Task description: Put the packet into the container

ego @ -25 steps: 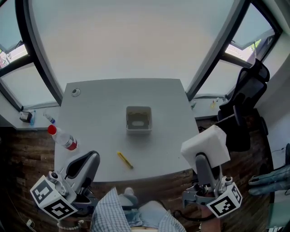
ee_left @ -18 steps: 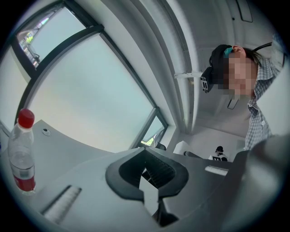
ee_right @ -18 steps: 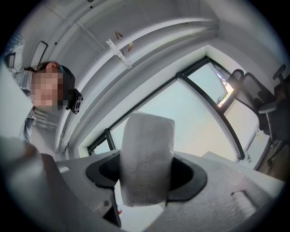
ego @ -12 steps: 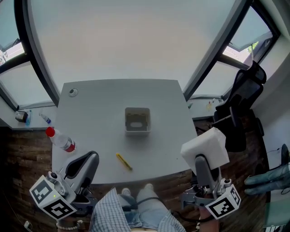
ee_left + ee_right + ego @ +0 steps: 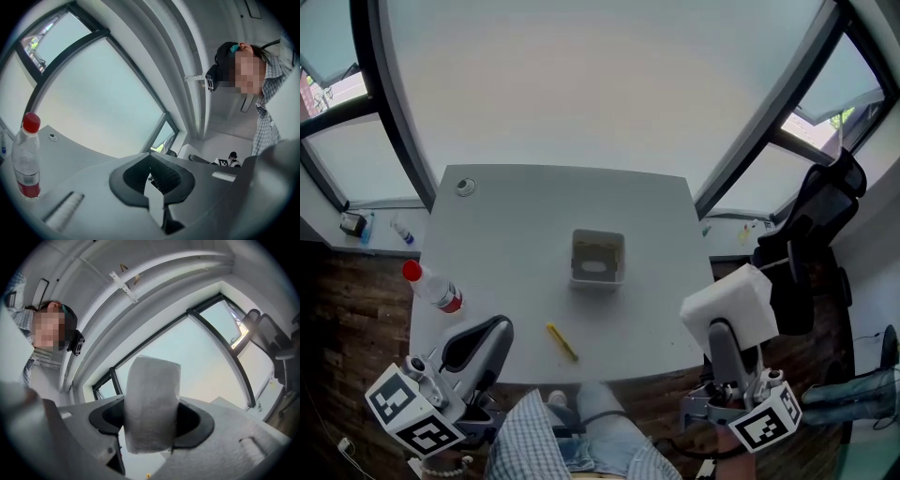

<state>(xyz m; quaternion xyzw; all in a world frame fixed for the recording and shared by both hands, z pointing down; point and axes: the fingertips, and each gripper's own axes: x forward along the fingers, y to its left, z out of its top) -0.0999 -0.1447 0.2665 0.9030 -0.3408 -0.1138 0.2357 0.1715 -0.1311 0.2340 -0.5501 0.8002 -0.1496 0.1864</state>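
Packet (image 5: 562,341) lies near the surface's (image 5: 516,234) front edge with room around, container (image 5: 597,258) just behind, bottle (image 5: 431,289) well left; right tool (image 5: 727,325) squeezes a white block (image 5: 741,298), left tool (image 5: 492,330) pinched together.

White packet (image 5: 727,305), pale grey container (image 5: 596,277), yellow stick (image 5: 562,341), red-capped bottle (image 5: 434,289), blue checked shirt (image 5: 525,441)

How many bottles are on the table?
1. The red-capped bottle stands upright near the left edge of the table. A smaller bottle-like thing lies off it, on the window ledge.
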